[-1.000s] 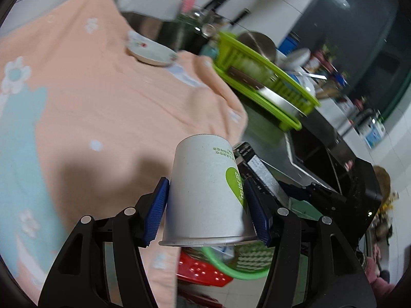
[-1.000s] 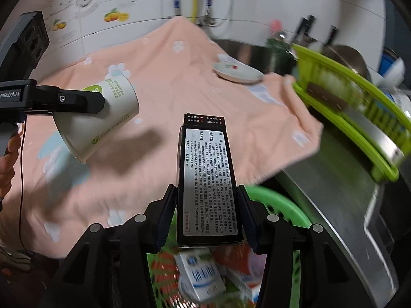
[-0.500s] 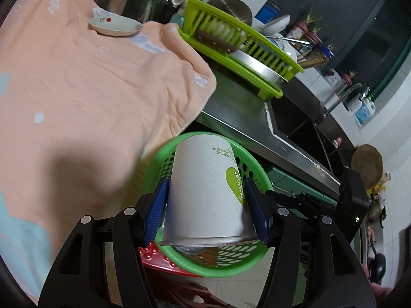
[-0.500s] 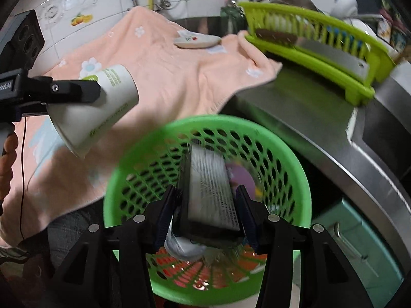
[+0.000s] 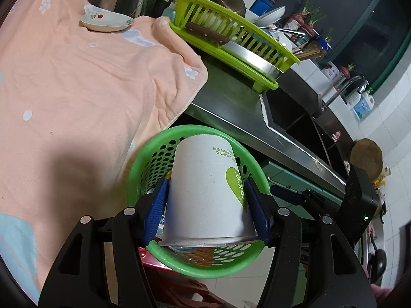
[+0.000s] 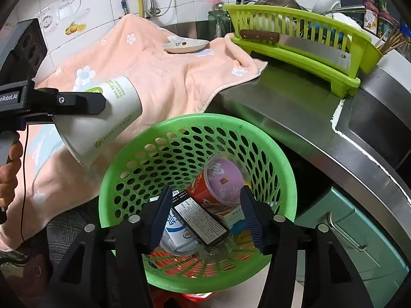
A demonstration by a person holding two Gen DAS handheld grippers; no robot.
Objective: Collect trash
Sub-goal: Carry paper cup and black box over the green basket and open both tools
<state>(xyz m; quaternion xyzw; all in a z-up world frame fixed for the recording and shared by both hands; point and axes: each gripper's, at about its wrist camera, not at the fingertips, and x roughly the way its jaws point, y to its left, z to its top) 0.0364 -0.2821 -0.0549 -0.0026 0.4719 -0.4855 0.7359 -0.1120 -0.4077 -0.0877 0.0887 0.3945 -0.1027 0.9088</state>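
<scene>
Green perforated waste basket [image 6: 195, 128] gapes below me. My left gripper [image 5: 208, 205] pinches the paper cup [image 5: 208, 192] over its rim; centre it, then release. My right gripper [image 6: 204, 210] hangs spread, empty.

Basket below the worktop edge, cup held over its left rim.

Basket [image 6: 267, 138] sits in front of the worktop [image 6: 290, 102]; in it lie a flat box [image 6: 201, 222], a round tub [image 6: 222, 183] behind it and a carton [image 6: 176, 231] to its left. Right tongs [image 6: 205, 215] stand spread over the basket. Left tongs [image 5: 206, 209] grip a cup [image 5: 208, 192], tilted, above the basket's left rim. Towel [image 6: 159, 77] drapes the worktop behind and left; a dish [image 6: 186, 45] rests on it. Dish rack [image 6: 295, 41] stands right of the dish, a cleaver [image 6: 295, 42] against its front.
</scene>
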